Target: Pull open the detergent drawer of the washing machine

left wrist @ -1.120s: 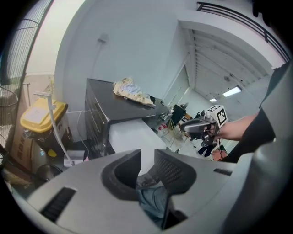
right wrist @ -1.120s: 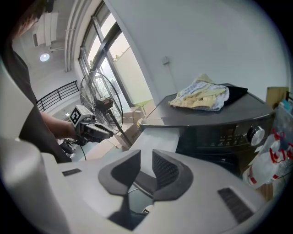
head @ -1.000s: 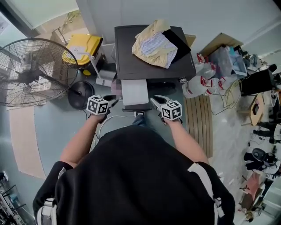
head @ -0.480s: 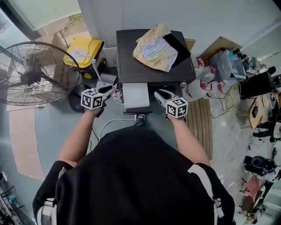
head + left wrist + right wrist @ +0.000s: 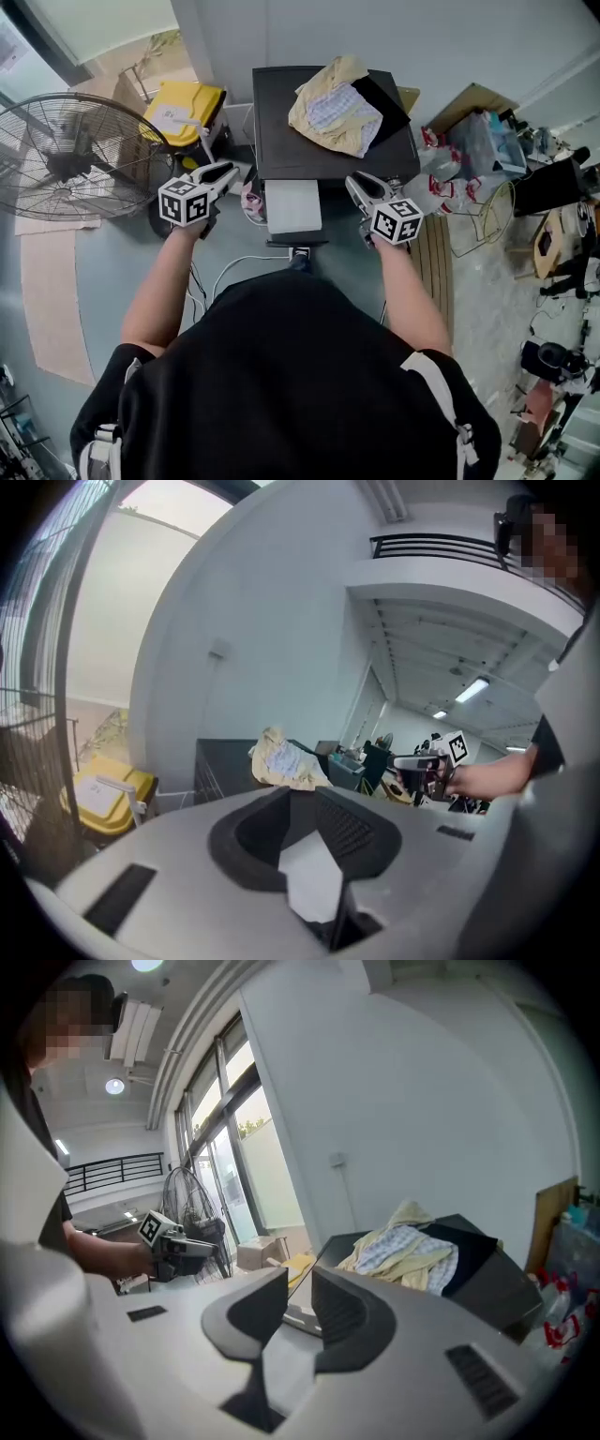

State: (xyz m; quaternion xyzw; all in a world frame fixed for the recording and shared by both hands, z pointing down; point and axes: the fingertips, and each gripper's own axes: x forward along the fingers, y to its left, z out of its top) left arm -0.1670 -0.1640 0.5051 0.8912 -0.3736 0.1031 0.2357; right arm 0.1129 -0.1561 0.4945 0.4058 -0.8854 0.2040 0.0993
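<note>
Washing machine [image 5: 286, 131] — left gripper [image 5: 231, 170], right gripper [image 5: 355, 183] higher than before, jaws apart

The dark washing machine [image 5: 328, 141] stands against the wall. A white flat part [image 5: 292, 206] sticks out from its front.

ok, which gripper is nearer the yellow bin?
The left gripper. It is held off the washing machine's left front corner, on the yellow bin's side. The right gripper is off the opposite front corner, farther from the bin.
</note>
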